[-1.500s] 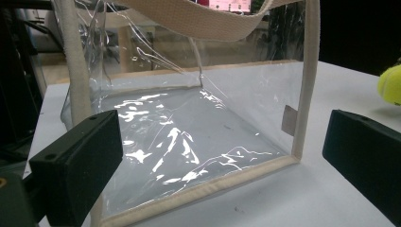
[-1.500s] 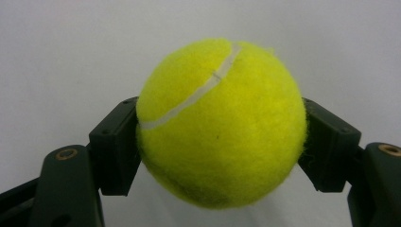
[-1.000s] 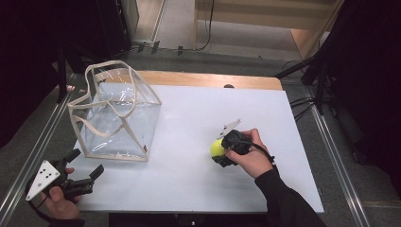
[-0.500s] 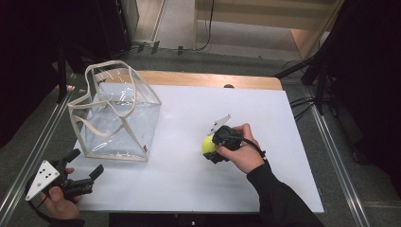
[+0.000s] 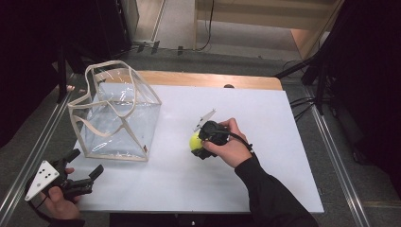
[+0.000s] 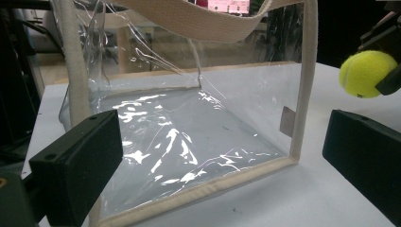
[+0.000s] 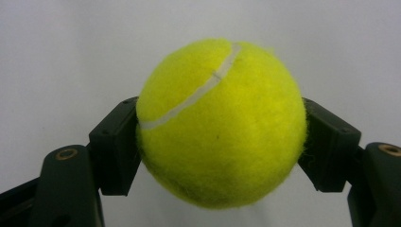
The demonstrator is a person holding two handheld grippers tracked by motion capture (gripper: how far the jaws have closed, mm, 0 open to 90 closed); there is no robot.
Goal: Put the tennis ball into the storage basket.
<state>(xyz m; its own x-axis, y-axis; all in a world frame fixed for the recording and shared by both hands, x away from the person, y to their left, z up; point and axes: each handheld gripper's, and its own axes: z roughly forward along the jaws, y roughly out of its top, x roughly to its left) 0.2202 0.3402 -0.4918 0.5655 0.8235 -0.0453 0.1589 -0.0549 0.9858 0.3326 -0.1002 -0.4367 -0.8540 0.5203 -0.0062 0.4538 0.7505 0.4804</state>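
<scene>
While the right gripper (image 7: 220,142) clamps the tennis ball (image 7: 220,123), its seam perhaps frayed

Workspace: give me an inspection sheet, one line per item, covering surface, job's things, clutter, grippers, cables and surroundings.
Surface: white table top with a wooden strip along its far edge.
Job's things: clear bag with beige trim and handles, standing open at the table's left, nothing seen inside; yellow tennis ball near the middle, to the bag's right.
Clutter: nothing seen.
Grippers: right gripper shut on the tennis ball, a jaw on each side in the right gripper view; left gripper open, holding nothing, at the near left corner, pointed at the bag.
Cables: a black cable runs from the right gripper over the hand; more lie on the floor beyond the table.
Surroundings: dark curtains, grey floor, metal rails on both sides.
</scene>
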